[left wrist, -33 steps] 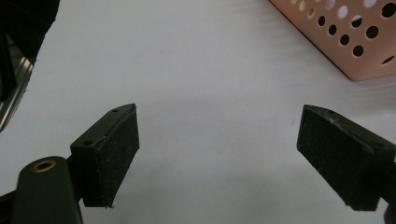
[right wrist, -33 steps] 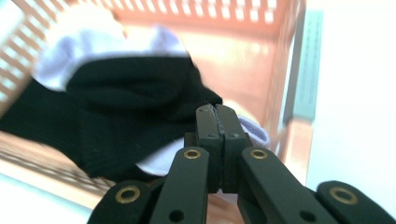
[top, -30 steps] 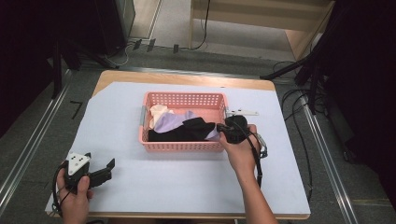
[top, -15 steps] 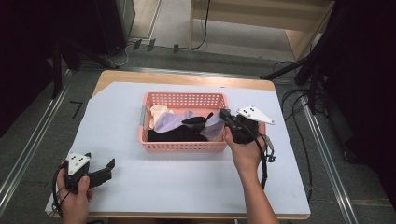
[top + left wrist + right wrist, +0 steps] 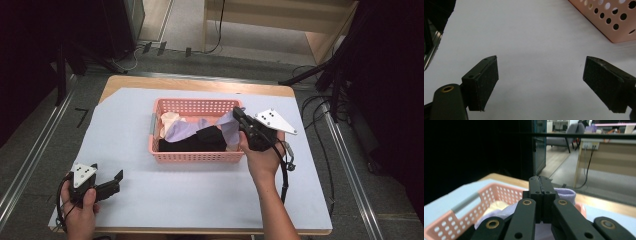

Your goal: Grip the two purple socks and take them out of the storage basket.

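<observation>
Two of my jaws, on the right gripper [image 5: 242, 119], are pinched tight on a lilac sock [image 5: 227, 126], lifting one end above the pink basket [image 5: 192, 156]. My right hand [image 5: 260, 159] rests at the basket's right end. My left gripper [image 5: 114, 181] lies low on the white sheet [image 5: 200, 200], jaws wide and holding nothing.

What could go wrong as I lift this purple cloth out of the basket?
The right gripper pinches only an edge of the purple cloth, so it may slip free. The cloth's other end lies under the black garment, which could drag along or tip the basket. The left gripper sits open, far from the basket, not steadying it.
</observation>
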The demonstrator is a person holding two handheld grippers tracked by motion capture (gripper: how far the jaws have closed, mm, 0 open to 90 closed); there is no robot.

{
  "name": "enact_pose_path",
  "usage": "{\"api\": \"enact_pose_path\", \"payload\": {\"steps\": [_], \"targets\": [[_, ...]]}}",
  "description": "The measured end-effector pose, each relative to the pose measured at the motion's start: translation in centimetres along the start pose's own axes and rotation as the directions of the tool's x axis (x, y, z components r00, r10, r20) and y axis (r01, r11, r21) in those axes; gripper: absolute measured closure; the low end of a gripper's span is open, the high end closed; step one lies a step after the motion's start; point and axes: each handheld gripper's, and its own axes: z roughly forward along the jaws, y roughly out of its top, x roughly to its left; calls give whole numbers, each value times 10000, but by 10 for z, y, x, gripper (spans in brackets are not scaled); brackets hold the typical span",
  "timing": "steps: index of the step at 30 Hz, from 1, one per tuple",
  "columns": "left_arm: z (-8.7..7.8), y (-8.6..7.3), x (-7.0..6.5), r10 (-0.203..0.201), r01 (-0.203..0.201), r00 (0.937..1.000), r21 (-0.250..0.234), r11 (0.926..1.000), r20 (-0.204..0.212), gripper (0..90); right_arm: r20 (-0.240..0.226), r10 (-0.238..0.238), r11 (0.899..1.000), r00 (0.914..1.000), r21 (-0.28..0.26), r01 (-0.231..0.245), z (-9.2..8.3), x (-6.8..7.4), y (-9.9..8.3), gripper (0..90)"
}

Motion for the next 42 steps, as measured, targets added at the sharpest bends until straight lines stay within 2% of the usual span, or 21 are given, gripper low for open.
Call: {"api": "enact_pose_path", "payload": {"steps": [6,10,13,14,17,20,22,24,26,28,29,31,33,35,38,40,42], "targets": [[0,0,0,-17,17,10000,-5,10000,1,142,-305,-135,9975,9994,-697,114,3,11,24,900],[0,0,0,-10,10,10000,4,10000,9,142,-504,-269,9953,9984,-941,221,9,20,29,900],[0,0,0,-15,15,10000,-16,10000,16,142,-501,-356,9975,9981,-630,324,17,24,22,900],[0,0,0,-26,26,10000,-8,10000,23,142,-434,-310,9992,9986,-278,299,21,24,16,900],[0,0,0,-10,10,10000,0,10000,28,142,-302,178,9982,9994,580,-160,29,18,-1,897],[0,0,0,-39,39,10000,-4,10000,32,142,-126,736,9768,9972,2028,-695,39,10,-23,878],[0,0,0,-21,21,10000,14,10000,1,142,41,691,9595,9976,2735,-675,45,8,-35,850],[0,0,0,-2,2,10000,44,10000,-11,143,23,666,9479,9978,3122,-640,50,8,-41,799],[0,0,-1,2,-2,10000,44,10000,-27,143,32,643,9369,9979,3441,-615,56,10,-47,691],[0,0,-1,25,-25,10000,53,10000,-23,143,91,469,9200,9989,3891,-468,62,13,-51,623],[0,0,-1,29,-29,10000,50,10000,-30,143,163,377,9147,9992,4021,-410,65,14,-53,586],[0,0,-1,28,-28,10000,45,10000,-28,143,384,129,8951,9992,4450,-287,70,17,-59,518],[0,0,-1,21,-21,10000,43,10000,-15,143,487,48,8831,9988,4683,-270,73,18,-61,484],[0,0,-1,16,-16,10000,48,10000,7,142,554,138,8727,9984,4866,-391,75,19,-63,468],[0,0,0,-6,6,10000,42,10000,24,143,634,652,8549,9959,5111,-885,75,18,-65,457],[1,0,0,-27,27,10000,3,10000,45,143,854,983,8416,9915,5246,-1287,75,15,-65,499],[1,0,0,-30,30,10000,6,10000,49,143,979,1318,8226,9864,5445,-1640,74,12,-64,602]]}}
